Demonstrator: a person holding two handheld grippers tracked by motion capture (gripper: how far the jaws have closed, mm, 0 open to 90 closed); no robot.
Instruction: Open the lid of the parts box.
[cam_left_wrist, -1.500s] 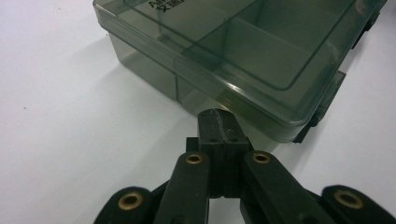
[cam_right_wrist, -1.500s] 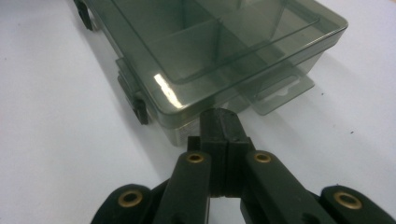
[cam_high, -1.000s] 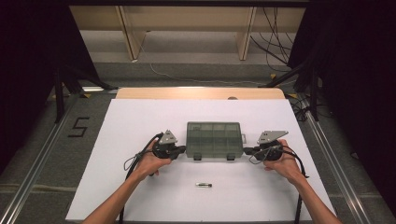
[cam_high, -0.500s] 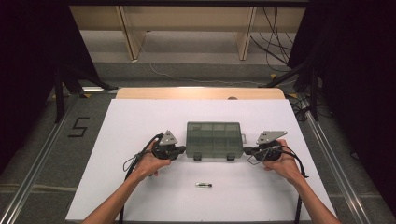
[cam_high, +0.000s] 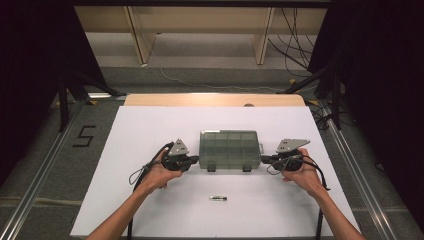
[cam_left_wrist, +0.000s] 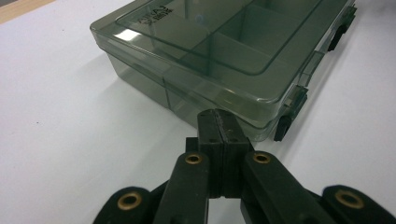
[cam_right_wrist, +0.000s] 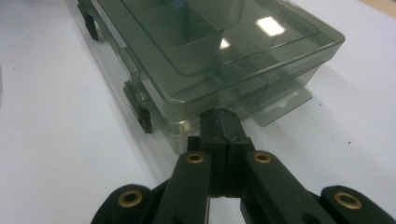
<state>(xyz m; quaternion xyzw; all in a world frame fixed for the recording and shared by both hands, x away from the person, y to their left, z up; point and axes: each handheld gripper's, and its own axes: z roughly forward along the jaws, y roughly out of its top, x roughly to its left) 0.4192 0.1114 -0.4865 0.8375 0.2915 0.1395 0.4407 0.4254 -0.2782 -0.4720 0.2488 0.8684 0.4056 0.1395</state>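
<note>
Claws are both pinched shut, empty: left claw (cam_high: 194, 161) at the box's (cam_high: 230, 149) 9 o'clock end, right claw (cam_high: 265, 160) at 3 o'clock, mid-counter (cam_high: 150, 125). You're bracing it; next you'd pop the latches (cam_high: 211, 167) at 6.

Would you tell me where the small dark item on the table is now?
In the high view it lies alone on the white table, nearer the person than the closed box, roughly midway between both forearms.

A lab: black curtains (cam_high: 30, 60), floor rails (cam_high: 42, 175), loose cables (cam_high: 295, 35).
</note>
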